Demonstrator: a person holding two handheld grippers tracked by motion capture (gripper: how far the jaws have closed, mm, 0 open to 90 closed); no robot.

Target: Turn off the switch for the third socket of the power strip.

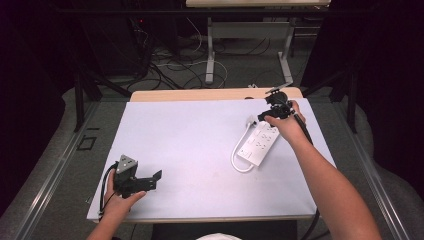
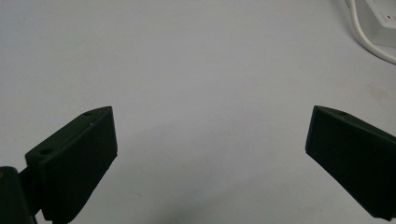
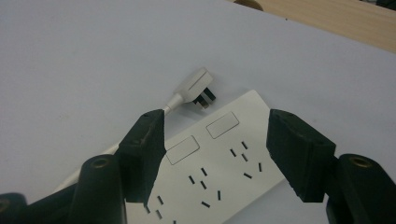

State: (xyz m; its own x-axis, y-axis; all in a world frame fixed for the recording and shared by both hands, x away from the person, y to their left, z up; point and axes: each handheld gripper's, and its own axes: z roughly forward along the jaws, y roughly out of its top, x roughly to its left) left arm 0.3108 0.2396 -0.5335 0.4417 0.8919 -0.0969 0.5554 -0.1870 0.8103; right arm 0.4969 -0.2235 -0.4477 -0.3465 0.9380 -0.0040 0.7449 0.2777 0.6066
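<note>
My right gripper (image 3: 215,140) hangs spread over the power strip (image 1: 259,142), its plug (image 3: 196,87) just beyond. My left gripper (image 1: 150,179), jaws wide, rests well apart.

The big pale lilac-white sheet on the table (image 1: 200,145) is bright and evenly lit, as if the light comes from above. All around it the room is very dark, almost black at the left and right sides. The high view is a bit soft and grainy. The black two-jaw left gripper (image 1: 139,181) drops only a small, faint shadow on the sheet. In the left gripper view, a soft dark patch sits low between the jaws, and the jaws look a little fuzzy. In the right gripper view, the flat white plastic power strip (image 3: 219,158) looks sharp, with no strong glare.
</note>
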